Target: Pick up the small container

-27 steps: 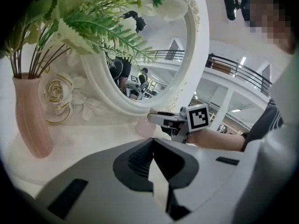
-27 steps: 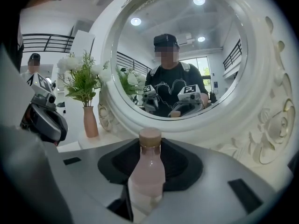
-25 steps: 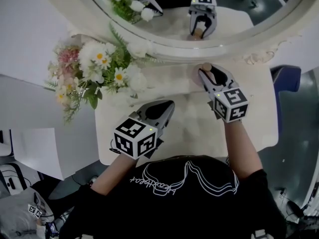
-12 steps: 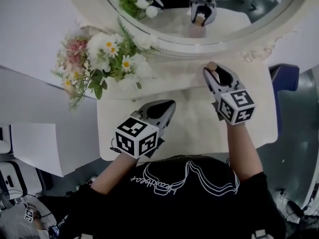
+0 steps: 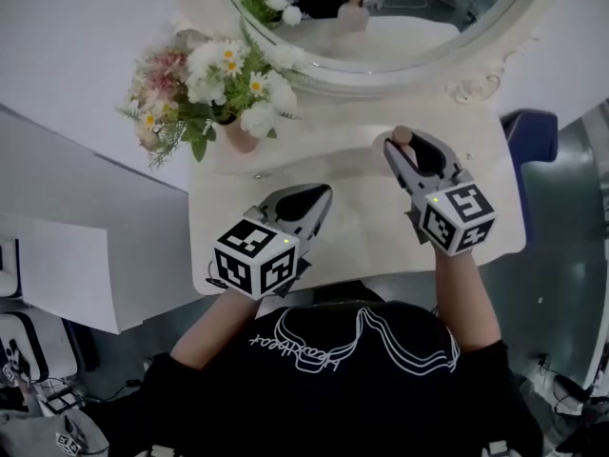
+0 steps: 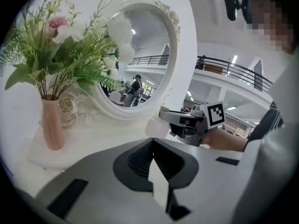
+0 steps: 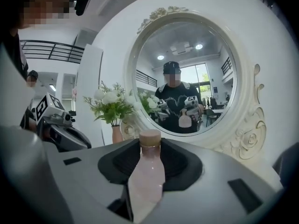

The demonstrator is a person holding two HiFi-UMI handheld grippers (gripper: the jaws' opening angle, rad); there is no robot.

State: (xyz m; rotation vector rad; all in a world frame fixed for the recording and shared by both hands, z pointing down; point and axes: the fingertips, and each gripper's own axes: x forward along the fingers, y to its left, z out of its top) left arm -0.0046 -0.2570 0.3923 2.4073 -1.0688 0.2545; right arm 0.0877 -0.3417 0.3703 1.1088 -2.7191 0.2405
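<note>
Step in hand: the grasp looks done, lift stage. The small container point(image 7: 148, 174) is pinched between the jaws of the right tool point(image 7: 150, 155), cap upward. It is held near the mirror point(image 5: 457, 65) and is judged clear of the worktop point(image 5: 362, 241). The left tool point(image 5: 321, 196) is kept idle over the worktop, jaws pressed together, nothing held.

Next move: a steady upright raise is called for, kept off the mirror frame.

Container: pale pink, translucent, smooth, bottle-shaped, round tan cap; some slip is to be expected. Worktop: white, finely textured. Mirror frame: white, carved.
</note>
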